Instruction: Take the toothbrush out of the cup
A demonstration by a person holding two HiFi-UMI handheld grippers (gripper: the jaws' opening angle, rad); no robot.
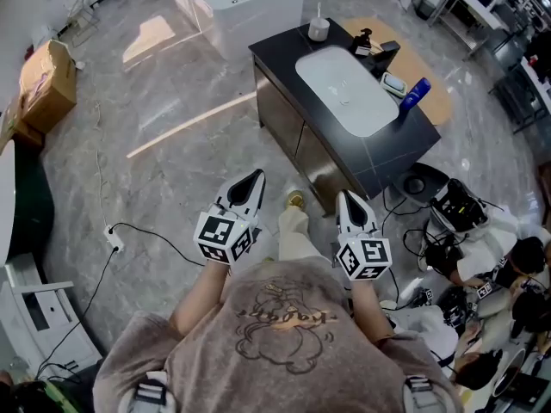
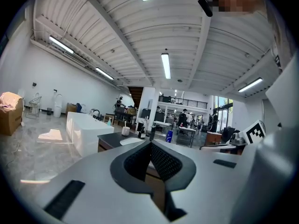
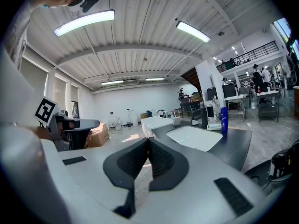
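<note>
Head view, nearest first: the left gripper [image 1: 255, 177] and right gripper [image 1: 348, 196] are held side by side in front of the person's chest, above the grey floor [image 1: 172, 170]. Each gripper view shows its jaws closed tip to tip with nothing between them. Beyond them stands a dark tabletop [image 1: 280, 52] with a white sink [image 1: 344, 89] set into it and a blue bottle [image 1: 415, 93] near its right edge. The toothbrush [image 1: 318, 9] stands upright in the white cup [image 1: 318, 31] at the tabletop's far corner, well apart from both grippers.
</note>
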